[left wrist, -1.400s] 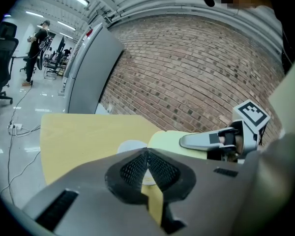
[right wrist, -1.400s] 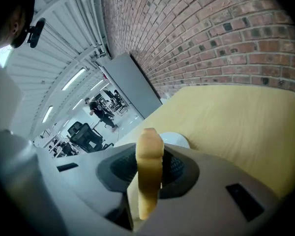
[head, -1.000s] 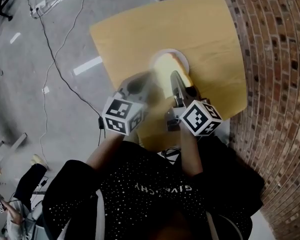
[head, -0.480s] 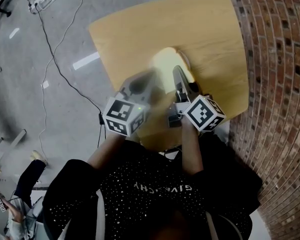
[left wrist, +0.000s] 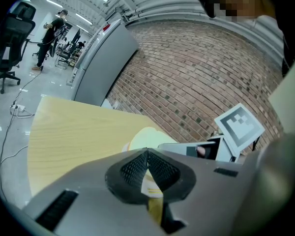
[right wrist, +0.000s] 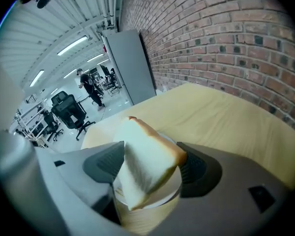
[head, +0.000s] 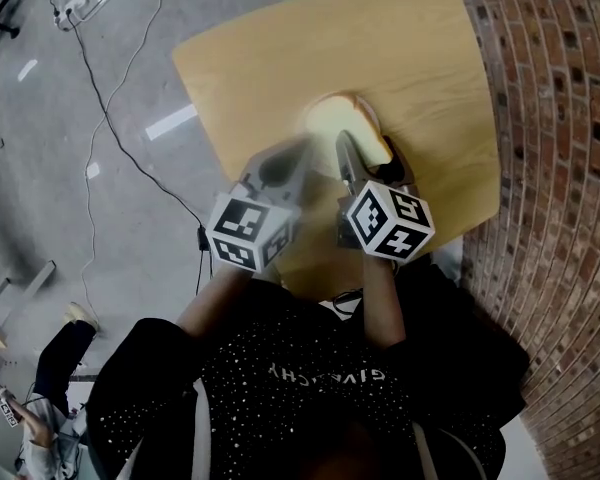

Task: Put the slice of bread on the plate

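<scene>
Wood worktop [head: 280, 58] beside brick wall [head: 560, 118], grey floor [head: 40, 198] w/ cables [head: 108, 108]. R tongs [right wrist: 150, 167] opening round bread [right wrist: 137, 146] over plate [right wrist: 171, 191]; L tongs [left wrist: 147, 154] closed.

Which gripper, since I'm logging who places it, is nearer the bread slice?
Right. The right gripper has the bread slice between its opening jaws, over the plate. The left gripper, jaws together, sits beside the slice on its left.
</scene>
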Motion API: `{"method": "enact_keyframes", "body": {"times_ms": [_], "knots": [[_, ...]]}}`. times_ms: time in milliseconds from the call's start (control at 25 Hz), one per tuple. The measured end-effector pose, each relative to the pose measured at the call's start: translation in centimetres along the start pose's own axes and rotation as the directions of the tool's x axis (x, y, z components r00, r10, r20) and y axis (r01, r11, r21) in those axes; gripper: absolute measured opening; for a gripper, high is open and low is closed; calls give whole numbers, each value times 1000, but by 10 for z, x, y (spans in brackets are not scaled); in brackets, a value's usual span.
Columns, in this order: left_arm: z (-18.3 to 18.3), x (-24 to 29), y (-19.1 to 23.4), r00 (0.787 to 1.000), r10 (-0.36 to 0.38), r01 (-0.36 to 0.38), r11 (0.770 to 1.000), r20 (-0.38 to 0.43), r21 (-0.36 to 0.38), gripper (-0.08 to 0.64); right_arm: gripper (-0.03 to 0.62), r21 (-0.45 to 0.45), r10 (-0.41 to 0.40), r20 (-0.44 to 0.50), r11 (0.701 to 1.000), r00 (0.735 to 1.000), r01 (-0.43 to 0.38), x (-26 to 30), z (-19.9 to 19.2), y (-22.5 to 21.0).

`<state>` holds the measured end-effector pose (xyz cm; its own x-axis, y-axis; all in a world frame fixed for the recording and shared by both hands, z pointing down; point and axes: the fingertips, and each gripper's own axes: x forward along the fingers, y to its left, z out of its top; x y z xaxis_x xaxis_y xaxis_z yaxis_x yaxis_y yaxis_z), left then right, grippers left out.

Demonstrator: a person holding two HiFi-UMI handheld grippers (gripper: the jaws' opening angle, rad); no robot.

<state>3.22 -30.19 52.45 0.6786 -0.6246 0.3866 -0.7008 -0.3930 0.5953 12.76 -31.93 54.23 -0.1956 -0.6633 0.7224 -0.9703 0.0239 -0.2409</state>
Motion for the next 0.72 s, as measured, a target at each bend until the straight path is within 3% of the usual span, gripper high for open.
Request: {"method": "enact_keyframes", "body": {"times_ms": [320, 720], "knots": [[0, -1, -5, 1000, 2, -2, 1000, -2, 19, 11, 373, -61, -102, -27, 993, 994, 101, 8, -7, -25], [0, -4, -10, 1000, -3, 3, 999, -12, 38, 11, 377, -74, -113, -2, 991, 994, 112, -7, 0, -22]]}}
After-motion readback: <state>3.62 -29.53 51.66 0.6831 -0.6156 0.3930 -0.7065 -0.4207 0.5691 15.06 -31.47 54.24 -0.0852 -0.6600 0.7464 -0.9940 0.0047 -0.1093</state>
